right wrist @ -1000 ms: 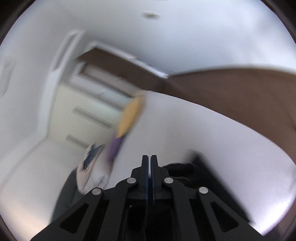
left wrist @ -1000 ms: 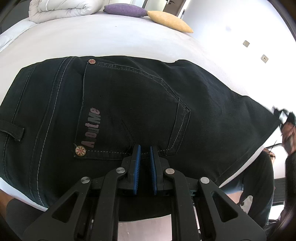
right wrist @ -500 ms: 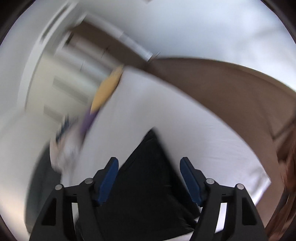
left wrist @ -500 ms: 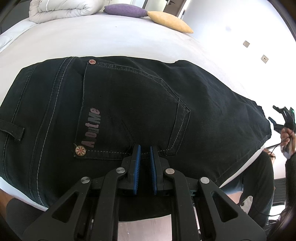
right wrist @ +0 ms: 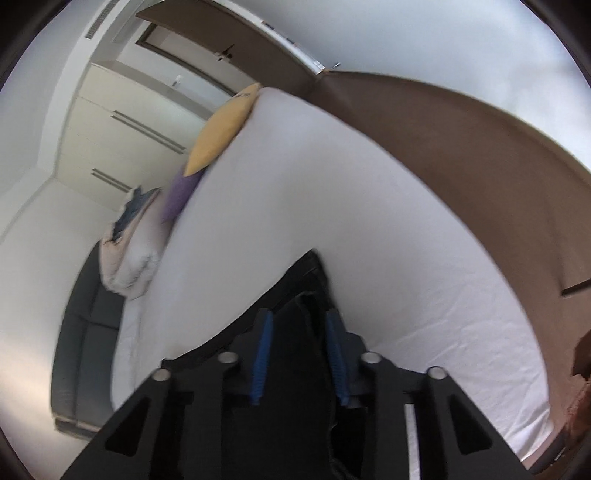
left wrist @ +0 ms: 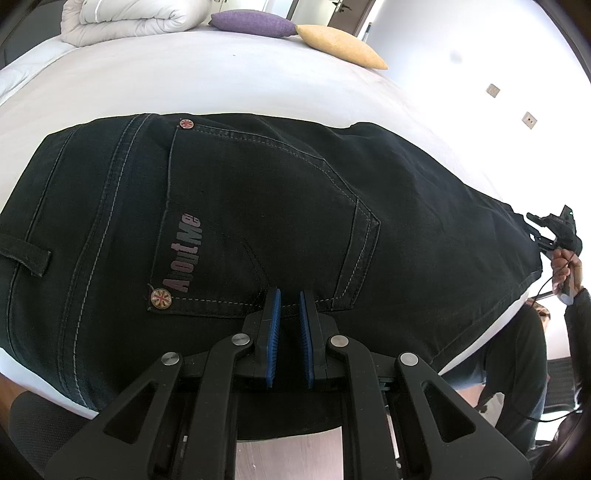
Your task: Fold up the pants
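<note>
I have the white bed (left wrist: 229, 85) filling most of both views, and the black pants (left wrist: 258, 206) lie flat across its near part, back side up, with the waistband toward the left of the left wrist view and the leg end running off to the right edge of the mattress. At the far end of the bed I see a rolled white duvet (left wrist: 133, 18), then a purple cushion (left wrist: 255, 23) and a yellow cushion (left wrist: 340, 46) just beside each other. On the pants I can read a back pocket (left wrist: 266, 225) with pale stitching, a printed logo (left wrist: 183, 254) along its left edge and a round flag-patterned rivet (left wrist: 161, 297) at its near corner. My left gripper (left wrist: 289, 306) sits low over the near edge of that pocket, its blue pads drawn almost together with only a slim gap between them, and I can see no fabric pinched there. My right gripper (right wrist: 300, 325) is at the leg end of the pants (right wrist: 303, 280), its jaws closing with dark fabric lying between the blue pads; the view is blurred and I cannot tell that the pads press on the cloth yet. In the left wrist view that same gripper shows small at the right edge, carried by a hand (left wrist: 565, 269).
</note>
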Available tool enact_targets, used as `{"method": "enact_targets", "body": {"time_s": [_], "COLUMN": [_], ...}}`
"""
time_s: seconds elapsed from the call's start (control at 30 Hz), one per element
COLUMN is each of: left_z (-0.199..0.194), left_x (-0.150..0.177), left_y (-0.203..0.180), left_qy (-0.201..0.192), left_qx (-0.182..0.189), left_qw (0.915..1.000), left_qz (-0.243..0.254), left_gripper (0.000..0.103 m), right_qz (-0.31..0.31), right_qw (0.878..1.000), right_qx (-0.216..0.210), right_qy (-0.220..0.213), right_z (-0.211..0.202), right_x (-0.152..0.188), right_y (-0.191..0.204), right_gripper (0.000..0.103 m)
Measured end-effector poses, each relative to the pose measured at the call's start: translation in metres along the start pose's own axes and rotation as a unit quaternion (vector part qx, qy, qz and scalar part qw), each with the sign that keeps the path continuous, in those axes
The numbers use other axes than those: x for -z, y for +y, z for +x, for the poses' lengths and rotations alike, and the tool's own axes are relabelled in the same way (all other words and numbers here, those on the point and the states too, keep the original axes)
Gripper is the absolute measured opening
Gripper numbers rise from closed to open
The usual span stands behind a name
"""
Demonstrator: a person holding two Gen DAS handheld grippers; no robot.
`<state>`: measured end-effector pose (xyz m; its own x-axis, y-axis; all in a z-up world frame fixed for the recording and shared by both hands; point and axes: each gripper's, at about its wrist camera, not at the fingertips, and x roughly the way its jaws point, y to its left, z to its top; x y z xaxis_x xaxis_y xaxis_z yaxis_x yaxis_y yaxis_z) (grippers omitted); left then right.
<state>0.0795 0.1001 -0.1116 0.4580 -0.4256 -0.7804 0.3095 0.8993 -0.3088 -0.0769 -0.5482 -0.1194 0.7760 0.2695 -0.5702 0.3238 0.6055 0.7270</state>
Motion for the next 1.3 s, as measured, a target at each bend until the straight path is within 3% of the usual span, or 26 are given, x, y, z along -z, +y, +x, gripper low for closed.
{"method": "enact_targets", "body": {"time_s": [0.1,0.33,0.43,0.63,0.67,0.7,0.87,1.07,1.13,1.2,1.3], "left_z": [0.0,0.001,0.001,0.002,0.003,0.003,0.002,-0.011,-0.015,-0.008,-0.004], "left_x": [0.0,0.0,0.0,-0.002,-0.002,-0.002,-0.004,-0.011,-0.014,-0.015,-0.01], "left_y": [0.0,-0.002,-0.001,-0.003,-0.004,-0.004,-0.009,-0.006,0.002,0.011,0.016], "left_qy": [0.0,-0.001,0.0,0.002,0.003,0.003,-0.006,-0.052,-0.064,-0.048,-0.055], "left_qx": [-0.001,-0.004,-0.004,-0.008,-0.008,-0.009,-0.017,-0.045,-0.041,-0.046,-0.035], "left_qw": [1.0,1.0,1.0,1.0,1.0,0.9999,0.9998,0.9972,0.9958,0.9958,0.9964], "left_qz": [0.0,0.0,0.001,0.002,0.003,0.003,-0.002,-0.029,-0.05,-0.062,-0.055], "left_gripper": [0.01,0.01,0.01,0.01,0.01,0.01,0.01,0.011,0.011,0.011,0.01], "right_qz": [-0.004,-0.022,-0.03,-0.024,-0.033,-0.043,-0.109,-0.132,-0.137,-0.127,-0.104], "right_qw": [1.0,0.997,0.996,0.995,0.995,0.994,0.991,0.989,0.988,0.989,0.991], "right_qx": [-0.02,-0.057,-0.019,-0.022,-0.016,-0.009,0.056,0.059,0.064,0.076,0.083], "right_qy": [0.01,0.045,0.084,0.093,0.095,0.097,0.047,-0.027,-0.029,-0.019,0.011], "right_z": [0.004,0.006,0.023,0.042,0.046,0.049,0.047,0.022,0.023,0.035,0.06], "right_x": [-0.002,-0.005,-0.008,-0.018,-0.019,-0.018,-0.012,-0.023,-0.027,-0.031,-0.028], "right_y": [0.003,0.007,0.005,0.001,0.005,0.008,0.031,0.054,0.053,0.045,0.02], "right_gripper": [0.021,0.019,0.019,0.019,0.016,0.007,0.003,0.002,0.002,0.002,0.0]}}
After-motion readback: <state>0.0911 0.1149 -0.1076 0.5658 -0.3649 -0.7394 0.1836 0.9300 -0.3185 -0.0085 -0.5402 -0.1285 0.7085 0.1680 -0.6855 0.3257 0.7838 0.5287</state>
